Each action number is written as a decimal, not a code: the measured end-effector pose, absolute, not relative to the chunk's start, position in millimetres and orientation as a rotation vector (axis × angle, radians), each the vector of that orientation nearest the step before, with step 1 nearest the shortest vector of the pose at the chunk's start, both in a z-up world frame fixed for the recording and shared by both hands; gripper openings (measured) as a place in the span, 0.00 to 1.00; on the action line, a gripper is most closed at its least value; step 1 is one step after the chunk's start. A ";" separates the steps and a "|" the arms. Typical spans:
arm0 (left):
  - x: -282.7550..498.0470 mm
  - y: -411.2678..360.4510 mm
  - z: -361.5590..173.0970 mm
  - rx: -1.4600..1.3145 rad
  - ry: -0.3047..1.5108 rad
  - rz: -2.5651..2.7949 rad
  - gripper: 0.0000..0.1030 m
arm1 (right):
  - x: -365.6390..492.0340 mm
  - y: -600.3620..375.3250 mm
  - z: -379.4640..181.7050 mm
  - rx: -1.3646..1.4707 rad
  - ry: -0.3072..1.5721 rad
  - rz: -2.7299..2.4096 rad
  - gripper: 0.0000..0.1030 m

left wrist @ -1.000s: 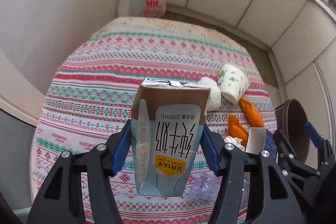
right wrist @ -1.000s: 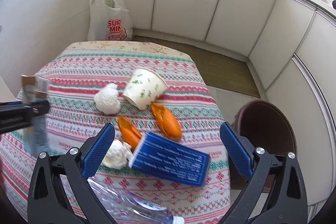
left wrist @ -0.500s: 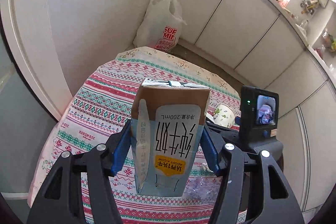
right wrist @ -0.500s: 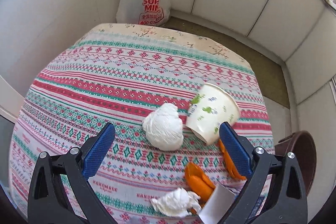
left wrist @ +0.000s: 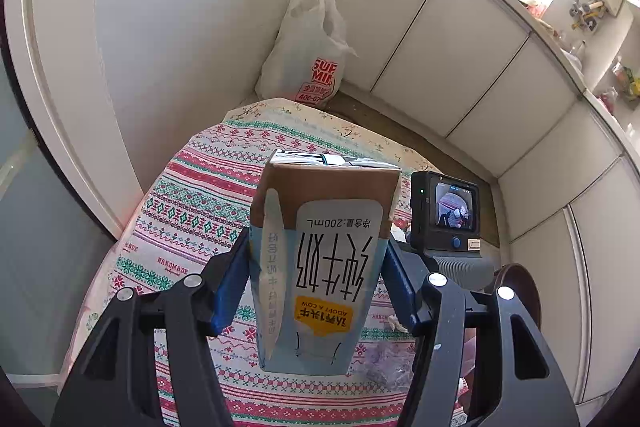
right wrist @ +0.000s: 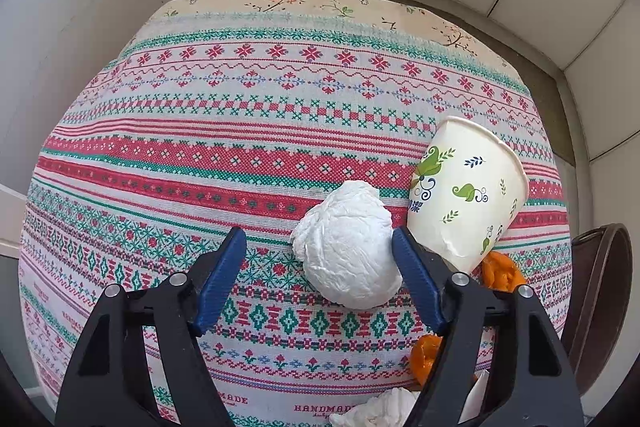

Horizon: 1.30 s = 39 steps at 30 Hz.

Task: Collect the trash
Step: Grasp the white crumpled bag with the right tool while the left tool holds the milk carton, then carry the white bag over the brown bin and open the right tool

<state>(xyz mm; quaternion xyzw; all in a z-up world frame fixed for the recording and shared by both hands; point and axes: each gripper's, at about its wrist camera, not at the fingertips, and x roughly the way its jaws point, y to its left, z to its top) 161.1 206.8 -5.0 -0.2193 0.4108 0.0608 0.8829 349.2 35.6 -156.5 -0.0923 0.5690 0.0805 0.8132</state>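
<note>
Carton gripped, tissue next

My left gripper (left wrist: 316, 287) clamps the milk carton (left wrist: 320, 259) at frame centre; my right gripper (right wrist: 320, 279) is closing around the tissue ball (right wrist: 346, 247), right pad touching, left pad still clear.

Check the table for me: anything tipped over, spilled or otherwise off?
The paper cup lies tipped on its side at the table's right edge, touching orange peels. The carton in the left gripper is held upside down. No spill visible.

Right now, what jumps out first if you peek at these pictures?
A milk carton gripped upside down in the left tongs, up above the striped tablecloth. Then a white paper ball between the closing right tongs, with a leafy paper cup lying beside it.
</note>
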 end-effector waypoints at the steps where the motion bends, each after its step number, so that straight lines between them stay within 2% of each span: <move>1: 161.1 207.6 -5.2 -0.460 0.855 0.126 0.58 | 349.6 35.4 -157.0 -0.200 1.211 0.167 0.62; 3: 160.4 208.0 -4.6 -0.460 0.852 0.124 0.58 | 350.4 35.6 -157.6 -0.219 1.203 0.152 0.47; 6: 159.7 207.4 -3.3 -0.460 0.849 0.120 0.58 | 352.1 34.4 -158.7 -0.252 1.188 0.121 0.35; 11: 160.7 210.4 -6.1 -0.480 0.859 0.113 0.58 | 341.6 37.6 -161.0 -0.321 1.129 0.086 0.31; 15: 158.3 212.1 -2.5 -0.480 0.845 0.116 0.58 | 331.3 47.1 -160.4 -0.374 1.065 0.089 0.22; 24: 157.1 217.2 -2.3 -0.507 0.844 0.110 0.58 | 327.2 57.1 -123.2 -0.340 1.008 0.135 0.20; 39: 156.9 198.8 1.3 -0.515 0.816 0.071 0.58 | 298.6 -12.6 15.2 -0.208 0.731 0.120 0.20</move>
